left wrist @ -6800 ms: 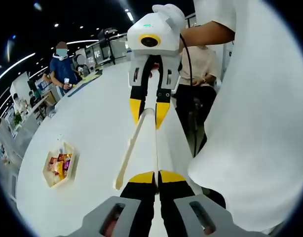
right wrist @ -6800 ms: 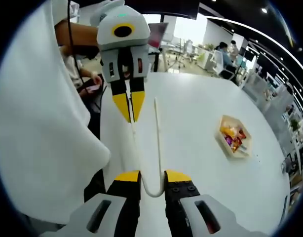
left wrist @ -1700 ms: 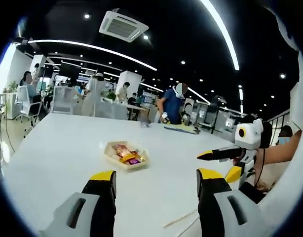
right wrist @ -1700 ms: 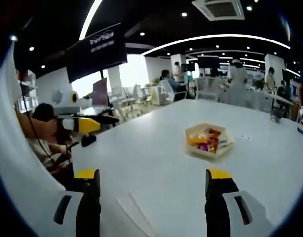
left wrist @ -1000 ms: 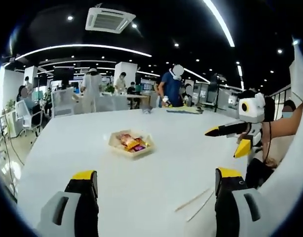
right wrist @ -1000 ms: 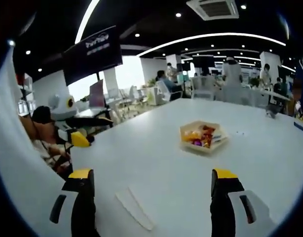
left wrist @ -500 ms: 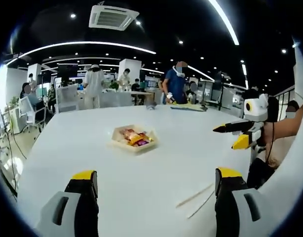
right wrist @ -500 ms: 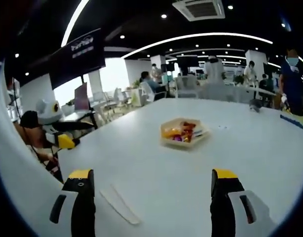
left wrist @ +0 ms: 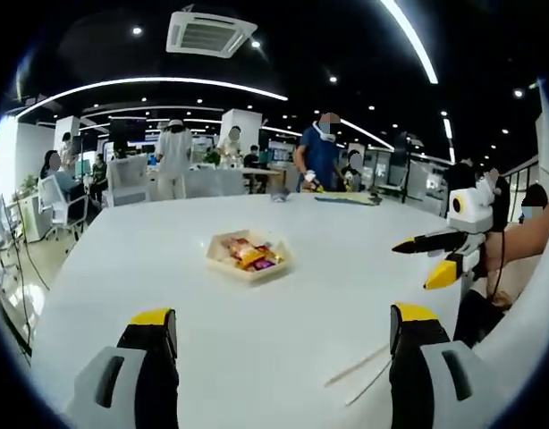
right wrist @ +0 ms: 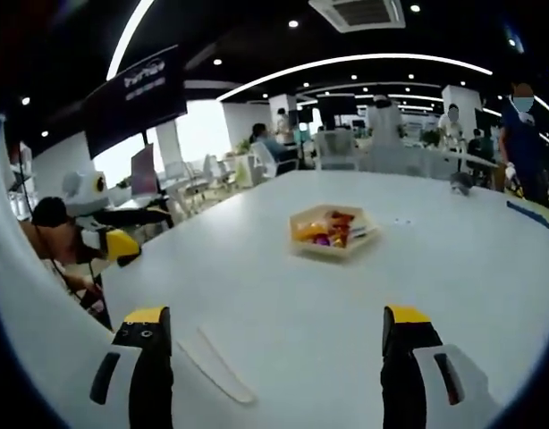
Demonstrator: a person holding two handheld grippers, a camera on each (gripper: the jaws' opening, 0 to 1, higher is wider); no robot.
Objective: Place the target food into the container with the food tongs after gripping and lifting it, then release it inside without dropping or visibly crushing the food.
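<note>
Both grippers stand wide open with nothing between their jaws. From the left gripper view, the left gripper (left wrist: 283, 331) rises from the bottom edge with its yellow-tipped jaws far apart over bare table (left wrist: 122, 268). From the right gripper view, the right gripper (right wrist: 279, 331) is spread just as wide.

Food (left wrist: 248, 257) lies heaped in a shallow pale tray (left wrist: 223, 265) near the middle of the white table; in the right gripper view the same food (right wrist: 333, 230) sits in the tray (right wrist: 303, 240), well ahead of the jaws. It looks like small pieces in orange, red and purple, too small to tell apart further.

Tongs (left wrist: 357, 375) lie flat on the table near its close edge, just left of the left gripper's right jaw in that view, their two pale arms spreading toward the bottom. In the right gripper view the tongs (right wrist: 216, 366) lie just right of the left jaw. Neither gripper touches them, and they are well apart from the tray.

At the right of the left gripper view the right gripper (left wrist: 440, 259) shows again, held in a person's hand, jaws apart. At the left of the right gripper view the left gripper (right wrist: 114, 232) shows likewise.

Beyond the table, people (left wrist: 321, 156) stand among desks under ceiling lights (left wrist: 409, 40).
</note>
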